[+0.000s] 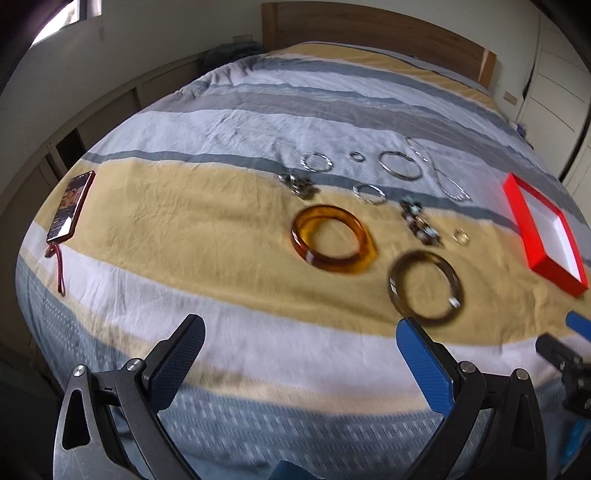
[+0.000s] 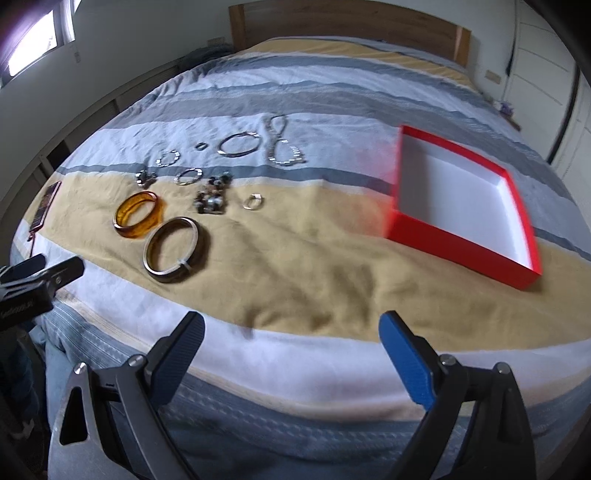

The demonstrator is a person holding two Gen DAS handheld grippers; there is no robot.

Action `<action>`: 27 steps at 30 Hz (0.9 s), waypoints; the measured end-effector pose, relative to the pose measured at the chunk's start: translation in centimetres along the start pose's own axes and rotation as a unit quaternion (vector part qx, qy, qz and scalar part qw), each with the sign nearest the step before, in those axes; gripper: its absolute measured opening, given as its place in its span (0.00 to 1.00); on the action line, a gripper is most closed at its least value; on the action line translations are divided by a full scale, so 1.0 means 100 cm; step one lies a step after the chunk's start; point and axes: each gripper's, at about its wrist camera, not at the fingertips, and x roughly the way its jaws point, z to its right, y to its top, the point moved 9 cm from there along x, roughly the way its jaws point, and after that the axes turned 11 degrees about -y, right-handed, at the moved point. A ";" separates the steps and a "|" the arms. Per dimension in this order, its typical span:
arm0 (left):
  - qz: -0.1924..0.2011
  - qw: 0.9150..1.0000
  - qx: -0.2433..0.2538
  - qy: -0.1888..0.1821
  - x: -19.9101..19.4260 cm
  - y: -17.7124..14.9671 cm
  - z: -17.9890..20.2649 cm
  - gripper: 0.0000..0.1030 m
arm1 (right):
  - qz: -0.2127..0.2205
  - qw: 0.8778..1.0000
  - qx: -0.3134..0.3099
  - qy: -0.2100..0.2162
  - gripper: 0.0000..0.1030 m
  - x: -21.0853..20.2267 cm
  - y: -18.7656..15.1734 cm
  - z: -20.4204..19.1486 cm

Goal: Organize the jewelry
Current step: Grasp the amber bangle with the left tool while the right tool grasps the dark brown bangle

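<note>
Jewelry lies spread on a striped bedspread. An amber bangle (image 1: 330, 240) (image 2: 139, 215) sits left of a dark brown bangle (image 1: 425, 287) (image 2: 174, 249). Behind them are a beaded bracelet (image 1: 421, 221) (image 2: 213, 195), a small ring (image 1: 461, 236) (image 2: 253, 202), several silver bangles (image 1: 400, 165) (image 2: 238, 145) and a silver chain (image 1: 441, 173) (image 2: 282, 144). A red box (image 1: 543, 240) (image 2: 469, 245) with a white inside lies open at the right. My left gripper (image 1: 301, 356) is open above the near edge of the bed. My right gripper (image 2: 291, 352) is open too, holding nothing.
A phone (image 1: 72, 208) (image 2: 46, 205) with a red strap lies at the bed's left edge. A wooden headboard (image 1: 369, 29) stands at the far end. Cupboards line the left wall and white wardrobe doors (image 2: 535, 74) the right.
</note>
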 end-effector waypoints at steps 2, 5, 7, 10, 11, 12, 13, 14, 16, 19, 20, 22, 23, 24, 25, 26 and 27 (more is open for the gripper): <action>0.000 1.000 -0.003 -0.002 0.008 0.010 -0.007 0.97 | -0.005 1.000 -0.010 0.015 0.89 0.006 0.007 -0.014; 0.000 1.000 -0.005 -0.005 0.024 0.030 -0.017 0.93 | -0.012 0.999 -0.021 0.038 0.78 0.015 0.017 -0.036; -0.005 1.000 -0.007 -0.008 0.036 0.040 -0.022 0.89 | -0.019 0.998 -0.030 0.053 0.71 0.024 0.025 -0.053; -0.017 1.000 -0.009 -0.011 0.055 0.050 -0.028 0.82 | -0.025 0.997 -0.043 0.067 0.61 0.034 0.035 -0.070; -0.021 1.000 -0.010 -0.013 0.060 0.051 -0.029 0.78 | -0.031 0.996 -0.048 0.071 0.57 0.040 0.037 -0.076; -0.028 0.999 -0.012 -0.016 0.068 0.052 -0.031 0.74 | -0.036 0.995 -0.051 0.072 0.56 0.045 0.038 -0.079; -0.034 0.999 -0.012 -0.019 0.074 0.052 -0.031 0.73 | -0.043 0.995 -0.054 0.074 0.53 0.052 0.039 -0.084; -0.040 0.999 -0.012 -0.021 0.080 0.050 -0.031 0.70 | -0.049 0.995 -0.056 0.073 0.50 0.058 0.040 -0.086; -0.055 0.998 -0.008 -0.019 0.094 0.045 -0.033 0.69 | -0.059 0.994 -0.064 0.068 0.48 0.071 0.038 -0.091; -0.066 0.998 -0.005 -0.017 0.106 0.037 -0.035 0.69 | -0.066 0.993 -0.079 0.064 0.45 0.081 0.036 -0.096; -0.066 0.998 -0.006 -0.019 0.107 0.037 -0.036 0.69 | -0.066 0.992 -0.083 0.063 0.43 0.083 0.036 -0.097; -0.067 0.997 -0.006 -0.023 0.109 0.034 -0.035 0.69 | -0.070 0.992 -0.087 0.062 0.41 0.089 0.035 -0.099; -0.068 0.997 -0.006 -0.024 0.110 0.034 -0.034 0.69 | -0.072 0.992 -0.086 0.062 0.40 0.091 0.035 -0.098; -0.067 0.997 -0.007 -0.027 0.111 0.033 -0.035 0.69 | -0.072 0.992 -0.087 0.062 0.39 0.093 0.035 -0.098; -0.066 0.997 -0.008 -0.028 0.111 0.033 -0.034 0.69 | -0.071 0.992 -0.088 0.061 0.37 0.095 0.035 -0.099; -0.065 0.997 -0.008 -0.030 0.111 0.033 -0.034 0.69 | -0.070 0.992 -0.090 0.059 0.35 0.097 0.036 -0.100; -0.064 0.998 -0.006 -0.029 0.110 0.033 -0.034 0.69 | -0.069 0.992 -0.092 0.059 0.33 0.097 0.036 -0.100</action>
